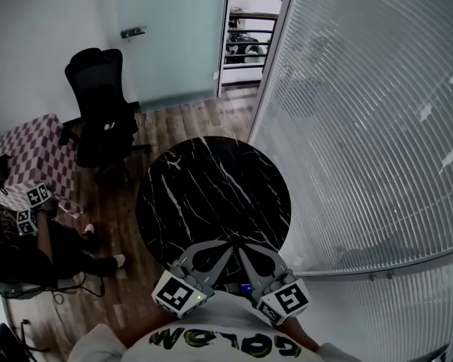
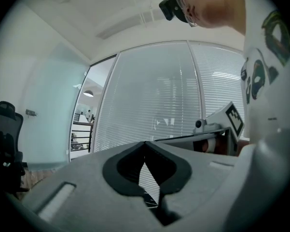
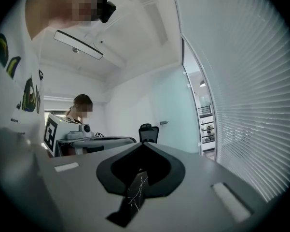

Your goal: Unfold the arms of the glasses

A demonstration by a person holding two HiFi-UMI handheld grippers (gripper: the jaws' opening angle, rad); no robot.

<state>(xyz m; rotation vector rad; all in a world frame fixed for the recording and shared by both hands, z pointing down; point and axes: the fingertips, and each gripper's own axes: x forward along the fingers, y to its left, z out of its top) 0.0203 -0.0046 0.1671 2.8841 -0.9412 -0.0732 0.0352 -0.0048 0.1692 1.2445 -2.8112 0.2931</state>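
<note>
No glasses show in any view. In the head view both grippers are held close to my chest over the near edge of the round black marble table (image 1: pixel 211 187). My left gripper (image 1: pixel 228 244) and my right gripper (image 1: pixel 241 247) point toward each other, their tips almost meeting. The left gripper (image 2: pixel 145 142) is shut, its jaws closed tip to tip with nothing between them. The right gripper (image 3: pixel 142 144) is shut and empty too. Each gripper view looks level across the room and shows the other gripper off to one side.
A black office chair (image 1: pixel 98 111) stands beyond the table at the left, next to a chequered tabletop (image 1: pixel 30 153). A seated person (image 1: pixel 15 251) is at the far left. Slatted blinds (image 1: pixel 362 127) run along the right, and a frosted glass door (image 1: pixel 173 36) is at the back.
</note>
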